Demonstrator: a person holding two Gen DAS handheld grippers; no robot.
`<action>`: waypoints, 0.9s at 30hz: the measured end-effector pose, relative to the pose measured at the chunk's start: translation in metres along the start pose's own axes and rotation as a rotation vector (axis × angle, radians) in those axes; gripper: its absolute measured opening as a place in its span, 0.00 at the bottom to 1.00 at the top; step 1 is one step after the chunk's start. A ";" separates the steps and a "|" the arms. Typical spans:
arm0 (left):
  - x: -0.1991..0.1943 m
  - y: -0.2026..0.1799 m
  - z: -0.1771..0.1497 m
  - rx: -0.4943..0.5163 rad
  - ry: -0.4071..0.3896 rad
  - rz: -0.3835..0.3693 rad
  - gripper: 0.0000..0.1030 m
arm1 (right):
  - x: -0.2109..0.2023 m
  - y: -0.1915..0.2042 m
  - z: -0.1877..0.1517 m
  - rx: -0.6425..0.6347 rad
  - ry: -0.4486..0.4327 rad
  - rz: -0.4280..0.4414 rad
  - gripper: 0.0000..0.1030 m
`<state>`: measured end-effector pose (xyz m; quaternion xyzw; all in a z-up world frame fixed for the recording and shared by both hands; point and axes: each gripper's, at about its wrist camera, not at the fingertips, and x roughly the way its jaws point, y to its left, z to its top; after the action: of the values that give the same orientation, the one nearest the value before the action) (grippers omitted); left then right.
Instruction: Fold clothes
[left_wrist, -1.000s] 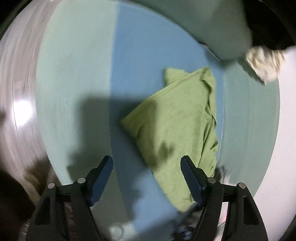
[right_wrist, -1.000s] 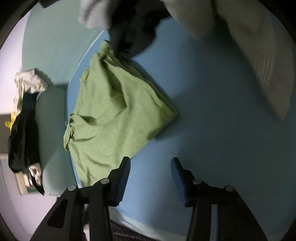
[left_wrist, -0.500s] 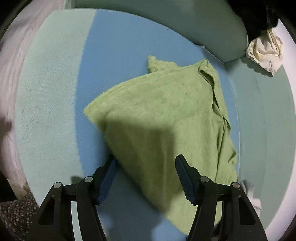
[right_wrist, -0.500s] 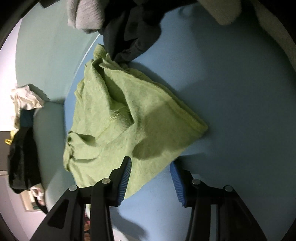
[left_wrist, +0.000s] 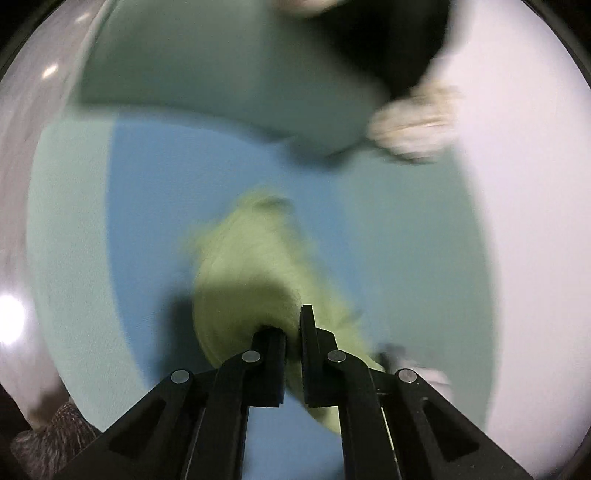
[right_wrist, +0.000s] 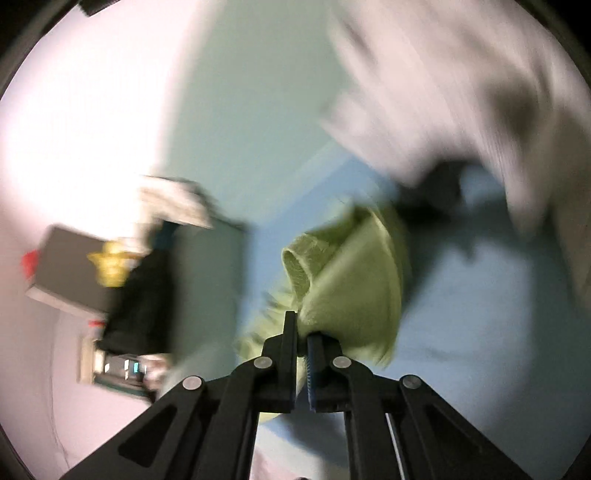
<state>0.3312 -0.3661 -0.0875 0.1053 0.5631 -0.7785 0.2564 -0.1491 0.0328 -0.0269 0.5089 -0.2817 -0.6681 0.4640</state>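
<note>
A light green garment (left_wrist: 258, 266) hangs bunched above the blue surface (left_wrist: 155, 206), blurred by motion. My left gripper (left_wrist: 293, 326) is shut on its near edge, cloth pinched between the black jaws. In the right wrist view the same green garment (right_wrist: 354, 280) rises from my right gripper (right_wrist: 300, 328), which is shut on another part of its edge; a rolled hem or sleeve opening (right_wrist: 295, 262) shows just ahead of the fingers. Both views are smeared.
A pale teal cushion (left_wrist: 221, 74) lies beyond the blue surface, with a cream crumpled cloth (left_wrist: 413, 122) and dark clothing (left_wrist: 388, 40) at its right end. In the right view, grey-white clothing (right_wrist: 443, 92) and a dark garment (right_wrist: 439, 188) lie ahead, black clothes (right_wrist: 140, 295) at left.
Both grippers went from open over the flat green garment to shut on its edge. The garment has been lifted off the blue surface and now hangs bunched; both cameras are swinging.
</note>
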 end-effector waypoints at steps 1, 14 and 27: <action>-0.023 -0.014 0.002 0.026 -0.013 -0.060 0.06 | -0.031 0.023 0.001 -0.054 -0.060 0.069 0.04; -0.102 -0.049 0.001 0.126 0.019 -0.172 0.06 | -0.126 0.084 -0.022 -0.253 -0.112 0.198 0.04; -0.061 -0.070 0.051 0.406 -0.169 0.003 0.06 | -0.031 0.136 -0.022 -0.445 -0.065 0.115 0.04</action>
<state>0.3532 -0.3798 0.0156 0.0900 0.3708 -0.8817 0.2776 -0.0813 0.0072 0.0945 0.3556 -0.1708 -0.7021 0.5928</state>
